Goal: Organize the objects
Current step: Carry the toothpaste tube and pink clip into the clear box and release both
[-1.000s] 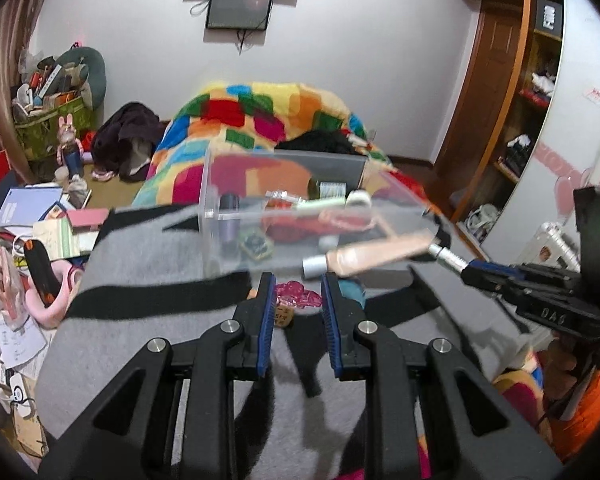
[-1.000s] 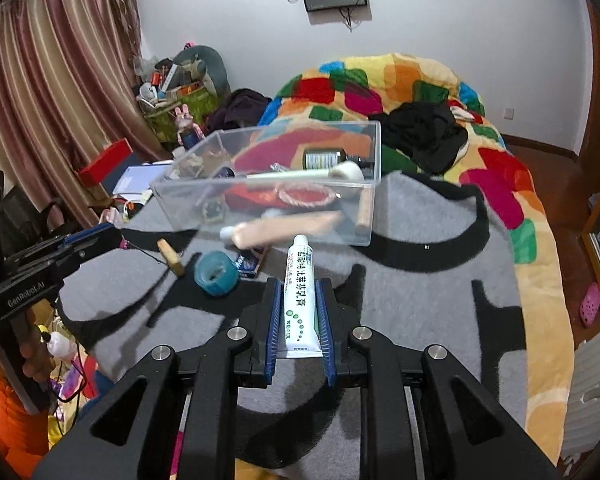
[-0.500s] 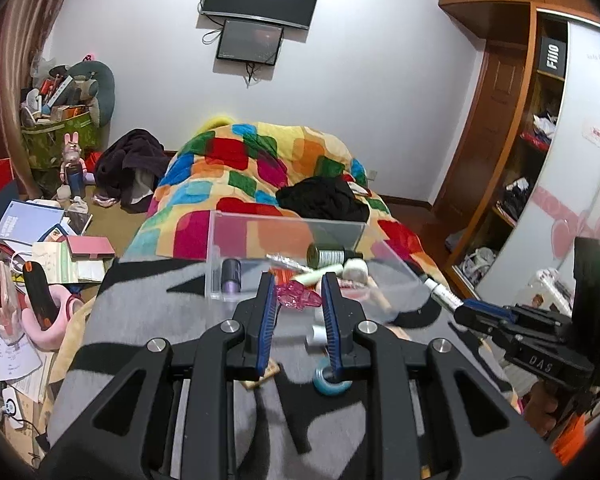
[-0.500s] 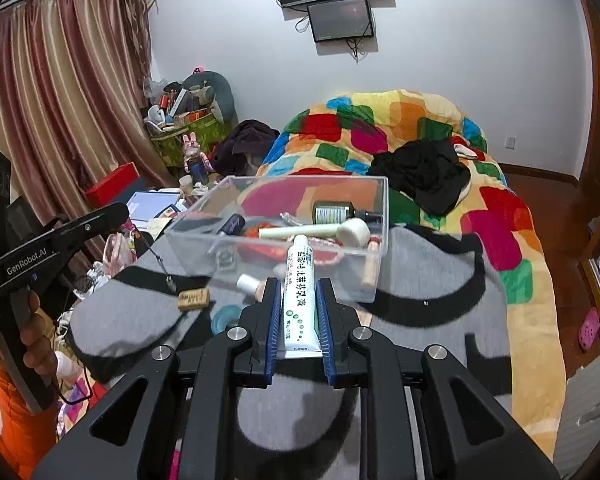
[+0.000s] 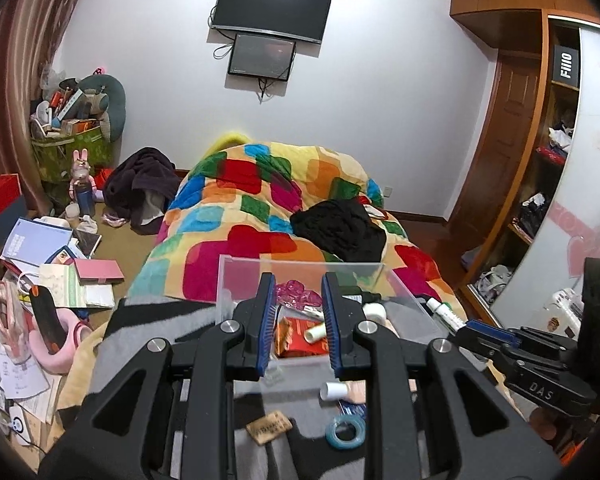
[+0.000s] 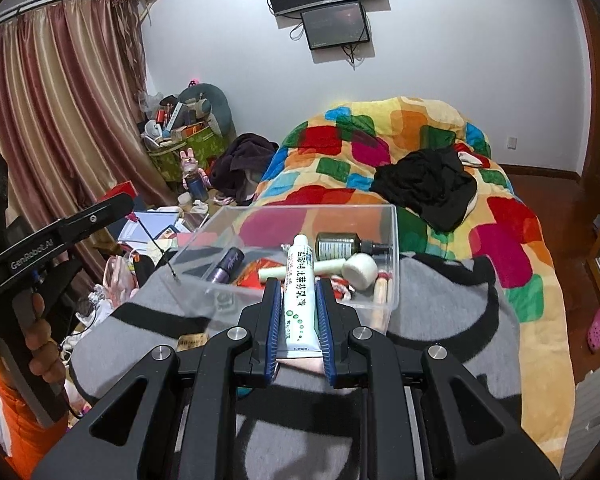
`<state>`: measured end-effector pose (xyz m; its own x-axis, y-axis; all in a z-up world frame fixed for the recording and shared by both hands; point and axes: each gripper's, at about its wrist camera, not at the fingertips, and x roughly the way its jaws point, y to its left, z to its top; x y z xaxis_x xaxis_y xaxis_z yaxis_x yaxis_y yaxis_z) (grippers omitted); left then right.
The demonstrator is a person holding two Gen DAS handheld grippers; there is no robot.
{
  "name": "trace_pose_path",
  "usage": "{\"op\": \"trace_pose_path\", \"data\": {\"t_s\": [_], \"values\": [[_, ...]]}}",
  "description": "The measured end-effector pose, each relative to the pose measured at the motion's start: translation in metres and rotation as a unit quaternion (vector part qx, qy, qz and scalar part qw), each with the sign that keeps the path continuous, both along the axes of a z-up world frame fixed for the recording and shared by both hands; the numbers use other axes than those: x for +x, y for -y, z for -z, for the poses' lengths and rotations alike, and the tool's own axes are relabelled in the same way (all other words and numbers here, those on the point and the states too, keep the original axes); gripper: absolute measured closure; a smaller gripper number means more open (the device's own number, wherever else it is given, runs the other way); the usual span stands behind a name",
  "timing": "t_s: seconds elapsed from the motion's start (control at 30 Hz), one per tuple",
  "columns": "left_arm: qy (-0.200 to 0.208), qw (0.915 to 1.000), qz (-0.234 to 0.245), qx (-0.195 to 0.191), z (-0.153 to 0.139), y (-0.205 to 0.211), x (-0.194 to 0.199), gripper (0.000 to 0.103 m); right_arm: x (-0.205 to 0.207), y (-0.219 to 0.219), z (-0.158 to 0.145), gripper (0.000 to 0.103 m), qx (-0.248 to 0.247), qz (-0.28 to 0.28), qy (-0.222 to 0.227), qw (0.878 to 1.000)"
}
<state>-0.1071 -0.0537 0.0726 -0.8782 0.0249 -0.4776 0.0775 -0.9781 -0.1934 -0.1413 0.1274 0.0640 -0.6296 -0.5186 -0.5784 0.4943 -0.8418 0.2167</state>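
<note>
A clear plastic box (image 6: pixel 394 256) stands on the grey-and-black blanket (image 6: pixel 440 312) and holds a dark bottle (image 6: pixel 338 246), a white mallet (image 6: pixel 358 268), a purple tube (image 6: pixel 226 266) and red packets. My right gripper (image 6: pixel 298 286) is shut on a white ointment tube (image 6: pixel 298 280), held above the box's near edge. My left gripper (image 5: pixel 296 284) holds a pink hair clip (image 5: pixel 298 294) between its fingertips above the box (image 5: pixel 408 296). The right gripper with its tube (image 5: pixel 444 312) also shows at the right of the left wrist view.
On the blanket in front of the box lie a blue tape roll (image 5: pixel 346 432), a brown tag (image 5: pixel 270 426) and a skin-coloured tube (image 5: pixel 340 390). A colourful quilt (image 6: pixel 380 152) with black clothes (image 6: pixel 424 184) lies behind. Books and clutter (image 5: pixel 56 264) cover the floor at left.
Both grippers have risen and moved toward the box. The left gripper has lifted the pink hair clip off the blanket. The right gripper now holds the tube over the box's near edge.
</note>
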Motion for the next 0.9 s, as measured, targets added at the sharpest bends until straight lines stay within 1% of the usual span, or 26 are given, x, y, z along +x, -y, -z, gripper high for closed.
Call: {"op": "trace_pose_path", "data": {"t_s": [0.17,0.3,0.43,0.57,0.7,0.77,0.83,0.9], "values": [[0.007,0.9999,-0.009,-0.003,0.004,0.003,-0.018,0.081,-0.016,0.010,-0.001,0.087,0.012,0.003,-0.003,1.000],[0.027,0.9995,-0.015,-0.004,0.018,0.005,-0.034,0.081,-0.034,0.020,0.008,0.087,0.027,0.003,0.009,1.000],[0.053,0.9985,-0.015,0.005,0.035,0.010,-0.051,0.081,-0.054,0.031,0.022,0.087,0.045,0.006,0.029,0.999],[0.080,0.9967,-0.011,0.003,0.051,0.010,-0.064,0.081,-0.070,0.039,0.035,0.087,0.059,0.004,0.051,0.997],[0.106,0.9943,-0.004,0.008,0.065,0.009,-0.073,0.081,-0.079,0.043,0.047,0.087,0.069,0.001,0.067,0.995],[0.122,0.9924,0.004,0.020,0.070,0.010,-0.074,0.081,-0.081,0.045,0.052,0.086,0.076,-0.004,0.076,0.994],[0.125,0.9917,0.011,0.029,0.071,0.011,-0.073,0.080,-0.079,0.044,0.052,0.086,0.076,-0.001,0.073,0.994],[0.120,0.9923,0.013,0.027,0.069,0.010,-0.069,0.080,-0.076,0.042,0.048,0.084,0.071,-0.004,0.071,0.995]]}}
